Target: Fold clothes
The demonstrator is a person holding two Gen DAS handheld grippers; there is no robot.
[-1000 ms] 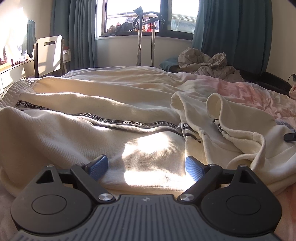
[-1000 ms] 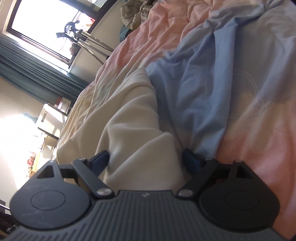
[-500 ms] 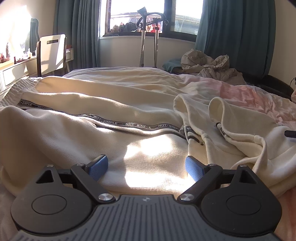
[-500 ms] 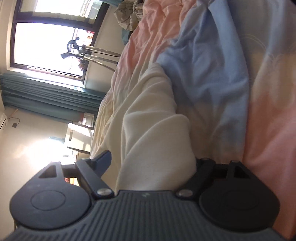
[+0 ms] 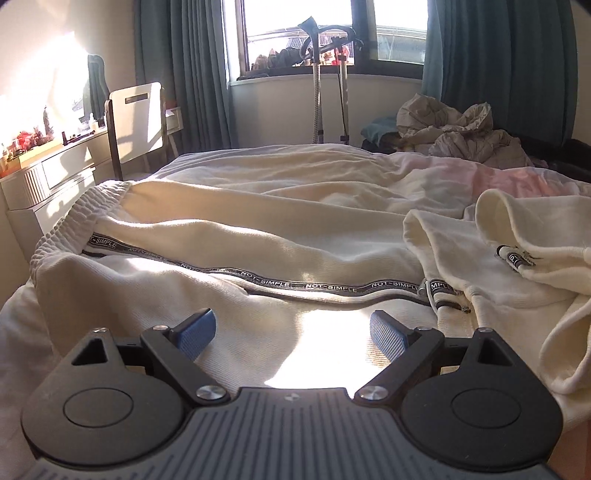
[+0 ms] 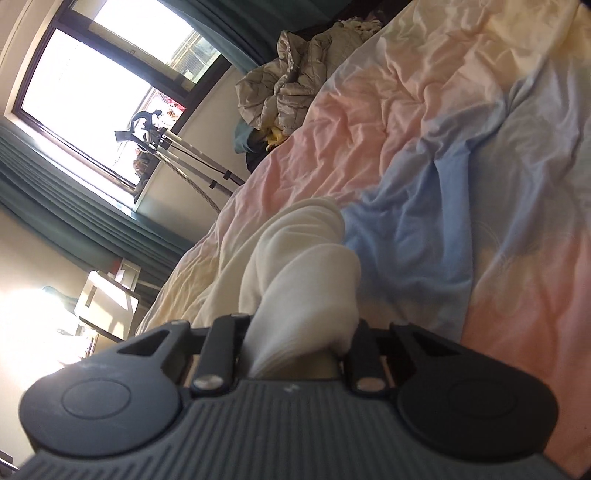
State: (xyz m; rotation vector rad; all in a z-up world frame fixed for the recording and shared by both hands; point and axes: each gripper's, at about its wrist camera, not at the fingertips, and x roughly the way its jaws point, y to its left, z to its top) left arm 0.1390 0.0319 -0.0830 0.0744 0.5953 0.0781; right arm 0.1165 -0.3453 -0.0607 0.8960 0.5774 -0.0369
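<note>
One sleeve (image 6: 306,280) of the cream hoodie (image 5: 509,280) is being clamped by the closing right claw (image 6: 299,350) (left claw (image 5: 291,332) gapes, empty); it should next be carried across the body.

The right gripper's fingers (image 6: 354,334) lie mostly hidden — seemingly buried under bunched cream fabric (image 6: 306,295).

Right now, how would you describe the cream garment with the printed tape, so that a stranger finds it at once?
Look at the bed below the window. The cream hoodie lies spread across it. Only it has a dark tape printed NOT-SIMPLE along its opening, unlike the crumpled grey clothes behind.
</note>
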